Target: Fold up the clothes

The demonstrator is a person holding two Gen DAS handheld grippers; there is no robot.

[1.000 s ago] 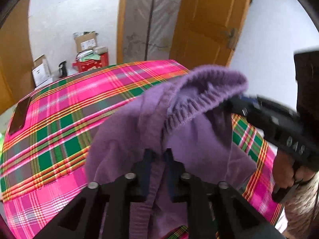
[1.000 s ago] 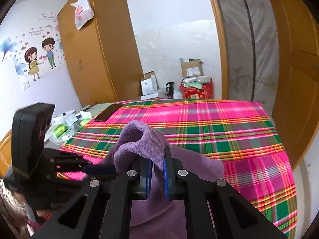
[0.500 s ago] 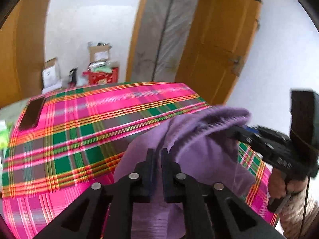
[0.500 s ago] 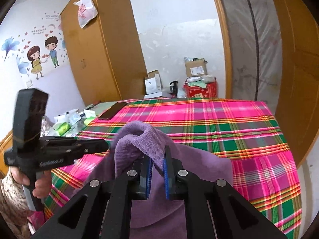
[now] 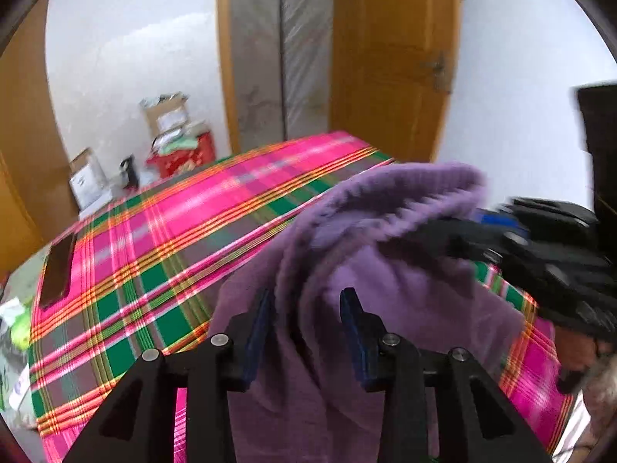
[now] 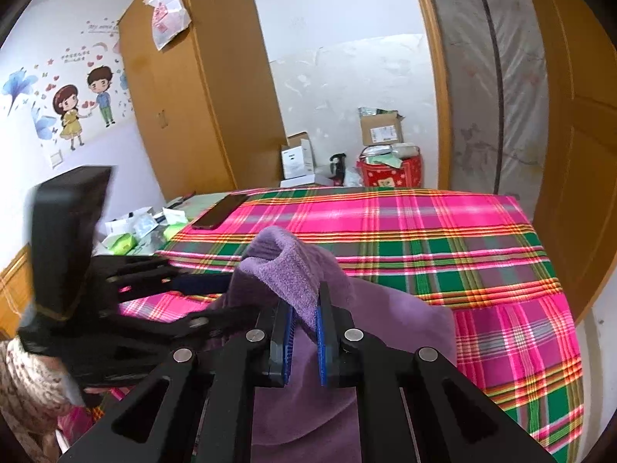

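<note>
Soft purple knitted garment [image 6: 304, 281] raised over near edge of pink-green checked bed cover [image 6: 443, 227], pinched by right gripper [image 6: 304, 322] only, left gripper [image 5: 304, 305] parted around it: risk of one-sided sagging.

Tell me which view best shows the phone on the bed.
The right wrist view: the phone is sharp, lying at the far left edge of the plaid sheet. The left wrist view shows the phone only as a blurred dark slab near the frame's left rim.
</note>
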